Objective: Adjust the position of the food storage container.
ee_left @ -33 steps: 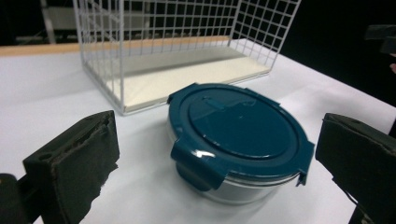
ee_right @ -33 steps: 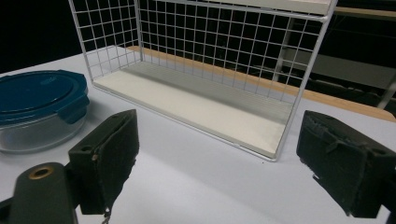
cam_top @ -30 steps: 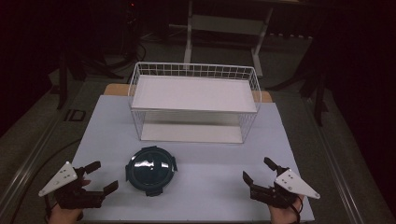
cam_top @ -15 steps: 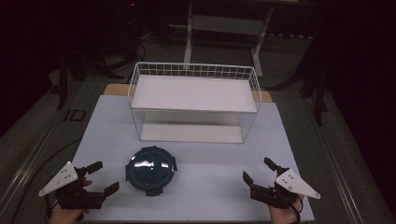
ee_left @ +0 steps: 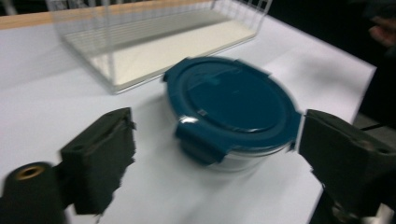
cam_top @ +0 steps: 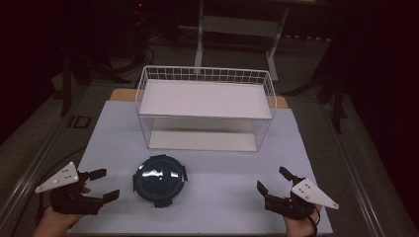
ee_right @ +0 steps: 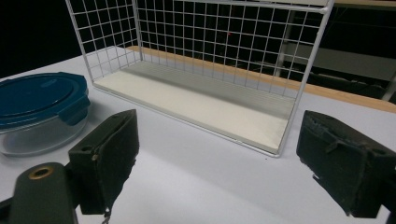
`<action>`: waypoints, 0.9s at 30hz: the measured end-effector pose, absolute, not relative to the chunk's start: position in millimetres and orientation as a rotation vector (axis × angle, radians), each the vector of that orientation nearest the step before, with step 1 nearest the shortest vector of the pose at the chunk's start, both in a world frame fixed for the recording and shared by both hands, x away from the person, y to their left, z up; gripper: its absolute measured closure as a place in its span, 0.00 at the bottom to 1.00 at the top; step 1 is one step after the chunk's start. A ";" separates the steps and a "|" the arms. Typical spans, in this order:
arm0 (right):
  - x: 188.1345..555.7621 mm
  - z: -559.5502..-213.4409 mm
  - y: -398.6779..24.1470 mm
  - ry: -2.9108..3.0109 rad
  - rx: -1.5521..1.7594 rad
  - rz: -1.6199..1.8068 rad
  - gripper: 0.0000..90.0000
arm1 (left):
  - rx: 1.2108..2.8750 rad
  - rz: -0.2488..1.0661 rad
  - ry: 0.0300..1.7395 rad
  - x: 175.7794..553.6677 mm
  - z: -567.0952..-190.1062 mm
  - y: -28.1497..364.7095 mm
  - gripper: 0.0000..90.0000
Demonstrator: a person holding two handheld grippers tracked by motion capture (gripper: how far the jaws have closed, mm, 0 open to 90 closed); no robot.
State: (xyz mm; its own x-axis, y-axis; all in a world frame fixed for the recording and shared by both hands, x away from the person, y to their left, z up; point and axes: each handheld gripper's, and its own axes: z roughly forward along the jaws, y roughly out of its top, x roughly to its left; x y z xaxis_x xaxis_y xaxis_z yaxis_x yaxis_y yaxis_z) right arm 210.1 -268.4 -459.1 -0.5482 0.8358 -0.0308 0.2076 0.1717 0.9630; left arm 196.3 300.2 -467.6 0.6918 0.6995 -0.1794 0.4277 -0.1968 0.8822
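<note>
Approach phase, read outward from the grippers. The left gripper (cam_top: 101, 185) stands with its jaws spread wide and nothing between them; over the last second it has edged slightly lower and closer to the desk, jaws unchanged in spread. Directly ahead of it, framed between its two jaws in the left gripper view but not yet touched, sits the round glass container (ee_left: 233, 116) with its teal clip-on lid, resting on the pale desk (cam_top: 227, 207). The right gripper (cam_top: 274, 183) is likewise fully open and empty and has held its place; from it the container (ee_right: 39, 112) lies off to the left, well apart. Beyond both grippers, farther across the desk, stands the white wire rack (cam_top: 205, 106), whose upper shelf and lower floor are both bare. The container itself has not shifted. The small advance of the left gripper suggests that it is lining up on the container for a grasp, probably across the lid's rim; no contact has been made, so the work appears to be at its very start.
</note>
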 end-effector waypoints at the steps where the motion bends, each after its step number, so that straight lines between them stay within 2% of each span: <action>1: 210.0 -459.2 -268.3 1.873 0.983 1.401 0.14 | 1.851 0.314 0.887 197.1 -467.7 301.6 0.17; 5: 209.9 -459.5 -267.9 1.876 0.991 1.412 0.14 | 1.907 0.279 0.901 202.9 -470.2 307.1 0.32; 12: 210.2 -460.3 -267.7 1.886 0.997 1.418 0.14 | 1.980 0.264 0.924 212.5 -475.6 311.6 0.67; 14: 210.5 -460.5 -267.8 1.885 1.000 1.418 0.14 | 1.980 0.264 0.924 212.5 -475.6 311.6 0.71; 15: 210.5 -460.9 -267.6 1.890 1.006 1.421 0.14 | 2.023 0.260 0.917 216.0 -479.1 309.2 0.78; 20: 210.7 -461.4 -266.9 1.893 1.005 1.422 0.14 | 2.058 0.246 0.915 222.1 -483.6 302.0 0.95; 22: 210.9 -462.0 -266.8 1.895 1.005 1.418 0.14 | 2.074 0.241 0.915 224.1 -485.3 298.5 0.99; 27: 211.1 -462.4 -266.5 1.899 1.002 1.420 0.14 | 2.107 0.235 0.915 229.9 -490.4 288.7 0.99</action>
State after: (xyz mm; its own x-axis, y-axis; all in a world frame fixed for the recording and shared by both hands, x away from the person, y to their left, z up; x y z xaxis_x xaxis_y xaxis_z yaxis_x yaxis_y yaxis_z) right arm 211.1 -266.5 -462.4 -0.5642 0.8256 -0.0005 0.2327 0.1596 0.9594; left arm 229.9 288.7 -490.4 0.7202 0.6800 -0.1377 0.5296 -0.4106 0.7423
